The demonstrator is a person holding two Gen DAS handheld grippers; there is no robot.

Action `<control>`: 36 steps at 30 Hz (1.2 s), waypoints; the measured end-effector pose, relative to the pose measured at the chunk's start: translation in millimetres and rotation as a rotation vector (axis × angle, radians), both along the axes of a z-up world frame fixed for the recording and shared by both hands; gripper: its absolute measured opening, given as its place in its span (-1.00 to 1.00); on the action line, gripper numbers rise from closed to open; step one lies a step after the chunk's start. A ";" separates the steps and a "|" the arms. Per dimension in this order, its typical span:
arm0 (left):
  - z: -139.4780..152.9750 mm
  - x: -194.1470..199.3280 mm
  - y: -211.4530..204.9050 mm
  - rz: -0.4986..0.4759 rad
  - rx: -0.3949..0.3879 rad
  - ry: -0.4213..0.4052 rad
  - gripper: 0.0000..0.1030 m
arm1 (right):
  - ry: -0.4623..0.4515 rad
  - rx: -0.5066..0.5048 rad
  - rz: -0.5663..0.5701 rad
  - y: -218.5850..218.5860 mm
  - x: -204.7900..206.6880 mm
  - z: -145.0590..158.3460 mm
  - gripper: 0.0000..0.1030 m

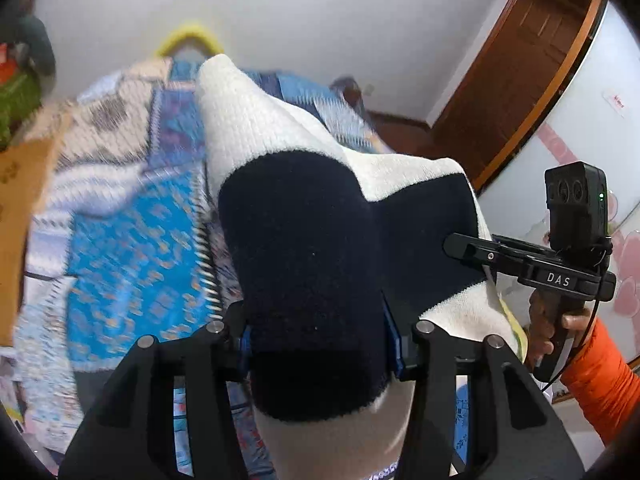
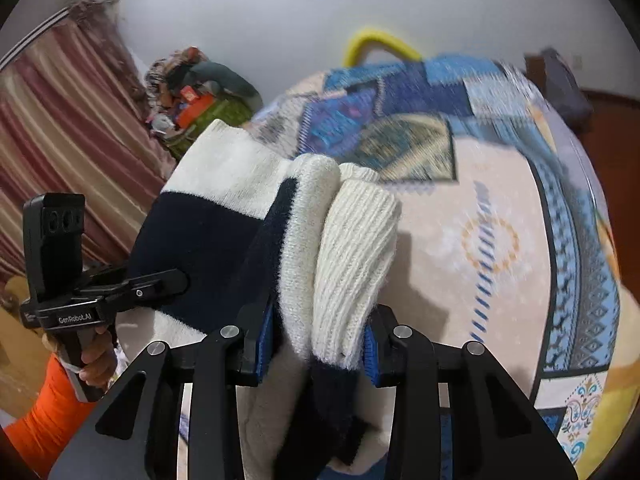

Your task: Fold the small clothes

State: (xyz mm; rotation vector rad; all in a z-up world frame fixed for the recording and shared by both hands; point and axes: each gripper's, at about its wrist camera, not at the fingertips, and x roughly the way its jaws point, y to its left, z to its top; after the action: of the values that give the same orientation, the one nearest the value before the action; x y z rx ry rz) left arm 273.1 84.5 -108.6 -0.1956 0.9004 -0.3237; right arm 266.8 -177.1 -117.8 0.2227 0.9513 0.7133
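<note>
A small knitted sweater (image 1: 304, 240), cream with broad navy bands, hangs in the air between both grippers above the patterned bedspread (image 1: 132, 232). My left gripper (image 1: 320, 344) is shut on a navy part of it. My right gripper (image 2: 320, 344) is shut on a bunched cream ribbed edge and navy fold of the sweater (image 2: 352, 248). In the left wrist view the right gripper (image 1: 472, 248) shows at the sweater's right edge. In the right wrist view the left gripper (image 2: 168, 280) shows at its left edge. The background is motion-blurred.
The bed with its blue and beige patterned cover (image 2: 500, 220) lies under the sweater. A yellow curved headboard rail (image 2: 380, 42) stands at the far end. A pile of clutter (image 2: 200, 92) and striped curtain (image 2: 60, 128) are left; a wooden door (image 1: 520, 80) is right.
</note>
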 end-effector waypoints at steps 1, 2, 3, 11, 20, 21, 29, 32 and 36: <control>6.0 -3.5 5.6 0.007 -0.001 -0.011 -0.04 | -0.012 0.010 0.002 3.2 -1.1 5.7 -0.36; 13.0 -8.5 12.0 0.019 -0.003 -0.025 -0.04 | -0.025 0.021 0.008 8.3 -2.8 13.4 -0.36; 17.5 -11.9 17.6 0.028 -0.004 -0.035 -0.04 | -0.033 0.029 0.012 13.5 -4.5 18.1 -0.36; 12.7 -28.7 72.9 0.112 -0.019 -0.006 -0.04 | -0.040 0.047 0.069 75.3 -6.1 29.9 -0.36; -89.4 -9.3 133.6 0.169 -0.089 0.229 0.04 | 0.126 -0.040 0.112 135.3 16.0 -41.9 -0.35; -102.2 -6.1 138.5 0.178 -0.092 0.263 0.14 | 0.114 -0.069 0.111 140.5 16.7 -46.9 -0.33; -133.3 -7.7 167.1 0.228 -0.184 0.274 0.62 | 0.048 -0.184 0.130 148.5 27.7 -60.6 0.03; -120.4 -13.9 167.8 0.265 -0.133 0.249 0.61 | 0.032 -0.169 0.091 141.1 22.2 -54.0 0.03; -83.2 -32.4 164.3 0.324 -0.013 0.151 0.61 | -0.019 -0.151 0.051 132.7 8.9 -33.3 0.03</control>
State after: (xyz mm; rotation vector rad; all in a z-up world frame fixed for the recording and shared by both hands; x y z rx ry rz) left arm 240.6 248.9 -191.8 -0.3769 0.9987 -0.0138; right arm 275.7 -44.4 -151.0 0.0585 0.9913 0.6860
